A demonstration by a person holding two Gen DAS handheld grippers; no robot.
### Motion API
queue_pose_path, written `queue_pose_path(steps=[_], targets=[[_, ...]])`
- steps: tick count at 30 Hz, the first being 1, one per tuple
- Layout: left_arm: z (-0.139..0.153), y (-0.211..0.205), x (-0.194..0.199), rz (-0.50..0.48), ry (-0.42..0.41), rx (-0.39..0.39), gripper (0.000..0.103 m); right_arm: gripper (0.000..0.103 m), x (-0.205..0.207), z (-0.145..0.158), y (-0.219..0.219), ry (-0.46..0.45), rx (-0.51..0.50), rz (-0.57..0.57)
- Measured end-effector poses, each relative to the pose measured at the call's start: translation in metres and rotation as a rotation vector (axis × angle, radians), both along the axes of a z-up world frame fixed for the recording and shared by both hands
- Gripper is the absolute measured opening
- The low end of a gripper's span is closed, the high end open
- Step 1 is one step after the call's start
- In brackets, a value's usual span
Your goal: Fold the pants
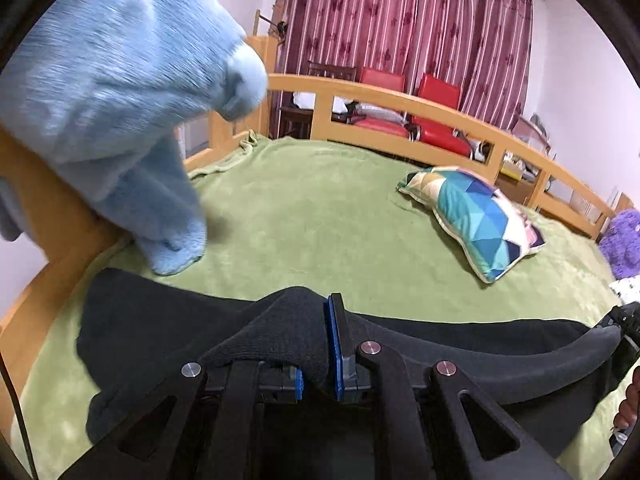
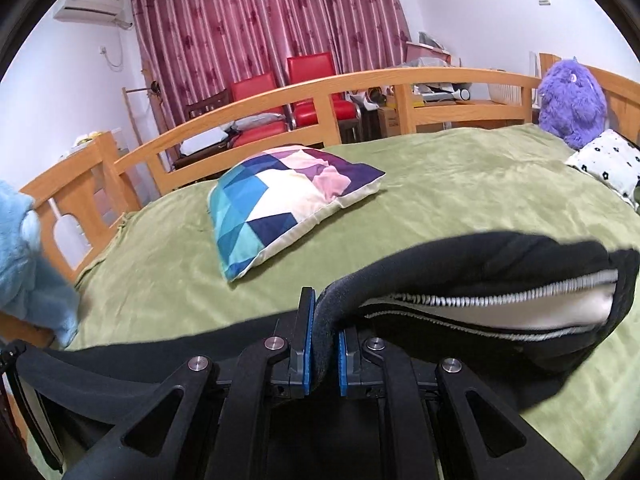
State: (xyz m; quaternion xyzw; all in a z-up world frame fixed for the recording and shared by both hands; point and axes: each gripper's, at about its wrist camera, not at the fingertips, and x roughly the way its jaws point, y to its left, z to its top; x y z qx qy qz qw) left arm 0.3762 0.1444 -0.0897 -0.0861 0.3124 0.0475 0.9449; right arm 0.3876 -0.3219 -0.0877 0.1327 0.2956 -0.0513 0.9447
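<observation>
Pants (image 1: 168,332), black ones, are pinched at both tongs: left gripper (image 1: 320,364) and right gripper (image 2: 323,354) are each clamped tight on the fabric edge. The cloth spans 3-to-9 o'clock between them, so neither hand's nearer. Ahead at 12 o'clock it's open green blanket (image 2: 460,184), then the patchwork cushion (image 2: 288,200).

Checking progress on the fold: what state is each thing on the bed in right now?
Black pants: lifted off the bed, stretched between both grippers.
Left gripper: jaws shut on the pants.
Right gripper: jaws shut on the pants near the white-lined edge.
Patchwork pillow: lying flat on the green blanket.
Blue plush garment: draped over the footboard.
</observation>
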Motion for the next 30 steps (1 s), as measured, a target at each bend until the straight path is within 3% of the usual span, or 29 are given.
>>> queue_pose_path(steps=[5,9,10,11,12,13,14,17,21,26,30], targets=[[-0.035,-0.012,0.025,-0.013,0.055,0.023,0.011,0.013,0.037,-0.047,0.006,0.091,-0.035,0.003],[-0.047,-0.023,0.024,-0.011,0.086,0.068,0.013,0.032,0.036,-0.072,0.012,0.143,-0.077,0.041],[-0.047,-0.025,0.023,-0.01,0.096,0.08,0.02,0.039,0.03,-0.073,0.015,0.144,-0.097,0.054],[-0.046,-0.028,0.02,-0.005,0.116,0.097,0.035,0.051,0.024,-0.072,0.015,0.145,-0.118,0.057],[-0.043,-0.031,0.014,-0.004,0.14,0.115,0.046,0.056,0.016,-0.07,0.016,0.146,-0.14,0.062],[-0.04,-0.031,0.008,-0.005,0.144,0.119,0.065,0.06,0.006,-0.067,0.017,0.143,-0.162,0.072],[-0.036,-0.032,-0.003,-0.01,0.13,0.109,0.073,0.061,-0.004,-0.065,0.016,0.144,-0.183,0.079],[-0.027,-0.035,-0.042,-0.042,0.113,0.072,0.074,0.063,-0.038,-0.063,0.009,0.177,-0.209,0.086],[-0.035,-0.037,-0.088,-0.074,0.163,-0.024,0.074,0.066,-0.081,-0.072,-0.011,0.232,-0.123,0.064],[-0.074,-0.038,-0.131,-0.084,0.259,-0.202,0.074,0.067,-0.13,-0.1,-0.029,0.298,-0.014,0.046],[-0.105,-0.036,-0.135,-0.058,0.293,-0.262,0.073,0.067,-0.137,-0.106,-0.044,0.281,0.026,0.031]])
